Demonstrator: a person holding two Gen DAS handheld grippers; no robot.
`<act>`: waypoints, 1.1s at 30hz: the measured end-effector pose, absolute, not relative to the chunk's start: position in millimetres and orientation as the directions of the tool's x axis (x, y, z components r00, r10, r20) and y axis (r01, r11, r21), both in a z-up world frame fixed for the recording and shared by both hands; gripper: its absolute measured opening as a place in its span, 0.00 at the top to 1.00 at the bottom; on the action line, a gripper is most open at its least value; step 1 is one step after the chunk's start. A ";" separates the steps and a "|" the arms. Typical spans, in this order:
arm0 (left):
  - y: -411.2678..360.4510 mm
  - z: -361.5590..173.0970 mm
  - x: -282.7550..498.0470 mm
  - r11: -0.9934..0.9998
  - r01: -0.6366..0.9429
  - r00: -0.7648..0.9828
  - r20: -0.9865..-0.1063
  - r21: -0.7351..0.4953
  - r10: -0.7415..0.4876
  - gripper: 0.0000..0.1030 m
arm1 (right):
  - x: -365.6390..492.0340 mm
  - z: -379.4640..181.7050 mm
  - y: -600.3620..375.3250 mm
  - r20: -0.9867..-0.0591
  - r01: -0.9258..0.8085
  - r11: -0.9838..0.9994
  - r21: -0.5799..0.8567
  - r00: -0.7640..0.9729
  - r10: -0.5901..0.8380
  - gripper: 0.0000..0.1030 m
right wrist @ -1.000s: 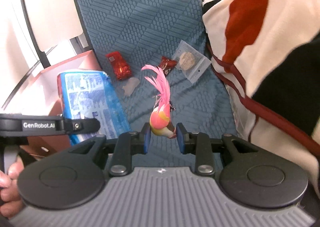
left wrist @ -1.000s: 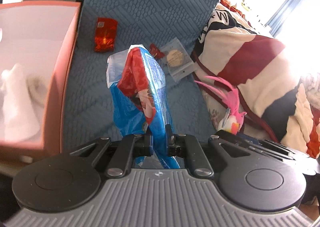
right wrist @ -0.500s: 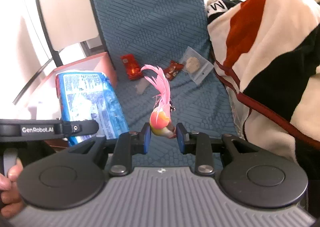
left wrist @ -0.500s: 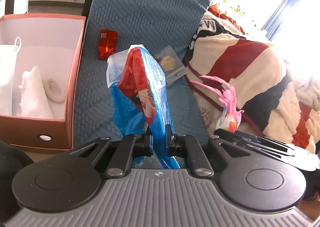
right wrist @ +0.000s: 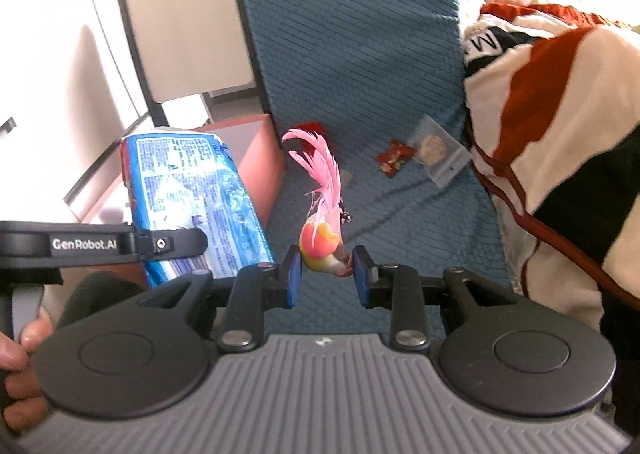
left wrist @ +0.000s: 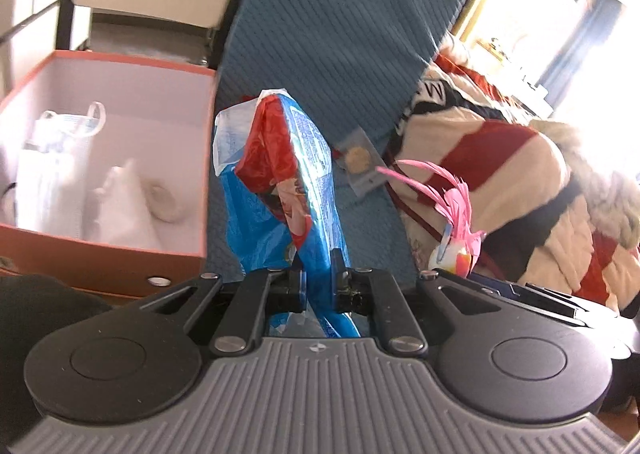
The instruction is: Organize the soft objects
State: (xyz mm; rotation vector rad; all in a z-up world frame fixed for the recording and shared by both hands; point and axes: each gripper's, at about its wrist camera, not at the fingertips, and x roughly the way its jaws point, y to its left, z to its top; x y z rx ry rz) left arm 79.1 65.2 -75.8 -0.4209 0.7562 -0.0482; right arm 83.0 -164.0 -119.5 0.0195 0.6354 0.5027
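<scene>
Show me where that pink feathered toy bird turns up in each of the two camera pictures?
Left wrist view: the pink feathered toy bird sits at right of centre, beside the blue snack bag.
Right wrist view: the bird is at centre, clamped in the right hand-held gripper.
Shared landmark: the clear cookie packet on the blue cushion.

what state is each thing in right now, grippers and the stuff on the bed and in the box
left gripper: shut on blue snack bag, held upright
right gripper: shut on pink feathered bird toy
orange box: open, white items inside
clear cookie packet: lying on blue mattress
small red wrapper: lying beside the packet
striped blanket: bunched up
</scene>
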 end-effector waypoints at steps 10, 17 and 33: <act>103.9 -47.4 57.4 0.916 -0.144 0.737 -0.659 -0.375 -0.154 0.88 | 72.6 -91.4 -121.6 -0.556 -0.509 0.848 0.150 0.665 0.498 0.70; 141.6 -30.4 45.7 0.908 -0.188 0.754 -0.648 -0.374 -0.111 0.88 | 63.1 -76.0 -79.5 -0.545 -0.561 0.812 0.160 0.635 0.547 0.70; 228.6 -44.5 35.9 0.884 -0.325 0.705 -0.709 -0.336 -0.011 0.88 | 74.4 -85.9 8.6 -0.589 -0.640 0.757 0.129 0.565 0.578 0.70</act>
